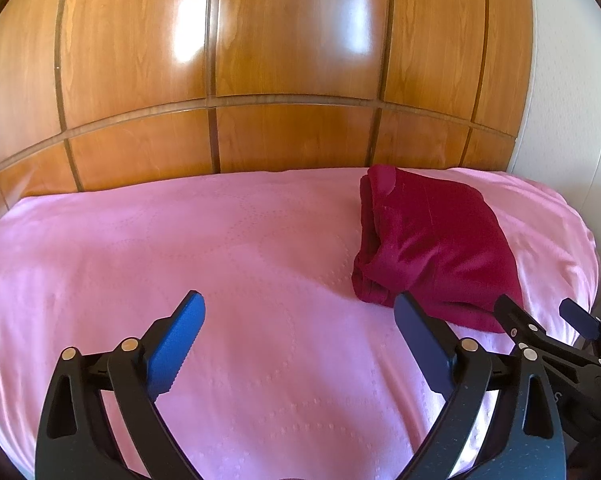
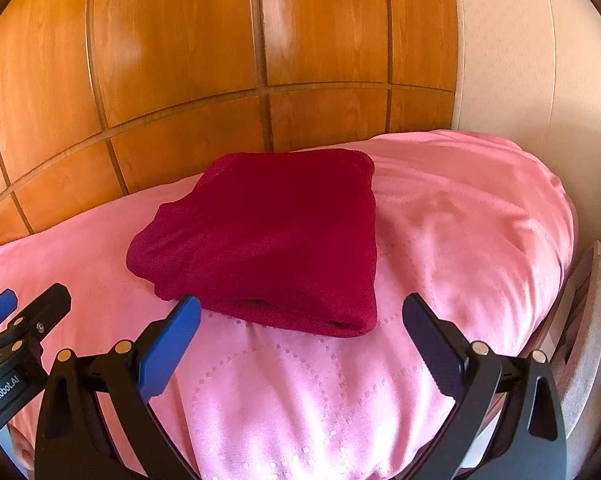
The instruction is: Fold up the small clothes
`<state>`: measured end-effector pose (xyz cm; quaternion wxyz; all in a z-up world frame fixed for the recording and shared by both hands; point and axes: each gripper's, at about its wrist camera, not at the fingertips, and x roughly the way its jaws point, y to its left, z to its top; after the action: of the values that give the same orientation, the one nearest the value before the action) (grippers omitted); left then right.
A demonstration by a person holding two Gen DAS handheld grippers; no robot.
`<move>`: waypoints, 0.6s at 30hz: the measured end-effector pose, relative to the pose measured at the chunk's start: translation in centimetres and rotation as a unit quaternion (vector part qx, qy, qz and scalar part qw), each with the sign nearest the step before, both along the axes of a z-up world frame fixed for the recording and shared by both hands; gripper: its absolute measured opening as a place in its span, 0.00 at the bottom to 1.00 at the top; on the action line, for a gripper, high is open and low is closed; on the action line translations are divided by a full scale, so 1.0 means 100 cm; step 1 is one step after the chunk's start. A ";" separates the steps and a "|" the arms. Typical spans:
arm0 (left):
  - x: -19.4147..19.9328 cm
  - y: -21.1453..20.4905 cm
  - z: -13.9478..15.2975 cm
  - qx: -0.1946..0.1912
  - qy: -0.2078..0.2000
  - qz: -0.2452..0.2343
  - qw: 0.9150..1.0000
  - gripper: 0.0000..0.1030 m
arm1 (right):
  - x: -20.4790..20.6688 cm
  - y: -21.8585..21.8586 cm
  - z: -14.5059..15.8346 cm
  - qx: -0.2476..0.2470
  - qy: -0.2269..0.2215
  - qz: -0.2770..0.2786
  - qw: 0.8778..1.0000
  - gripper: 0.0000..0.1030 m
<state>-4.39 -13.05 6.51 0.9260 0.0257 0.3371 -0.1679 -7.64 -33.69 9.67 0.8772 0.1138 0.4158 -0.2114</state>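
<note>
The dark red garment (image 2: 268, 236) already lies as a compact folded rectangle on the pink bedspread (image 2: 460, 220), toward the far right side of the bed, so the folding looks done or nearly so. Both the left gripper (image 1: 300, 344) and the right gripper (image 2: 300, 344) stand with jaws wide apart, holding nothing, just short of its near edge; any next move would likely be a light tidy of the rumpled left edge or a reach for another piece. The bedspread is smooth and satiny with a dotted pattern, backed by glossy wooden wardrobe panels (image 1: 260, 60) and a pale wall (image 2: 520, 60) at right.
</note>
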 end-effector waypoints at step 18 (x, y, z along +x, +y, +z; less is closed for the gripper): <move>0.001 0.005 -0.003 -0.002 0.002 0.009 1.000 0.92 | 0.001 -0.001 0.000 0.002 0.000 0.001 1.000 0.98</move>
<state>-4.29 -12.56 6.20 0.9269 0.0206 0.3385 -0.1605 -7.54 -33.81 9.70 0.8771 0.1153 0.4165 -0.2096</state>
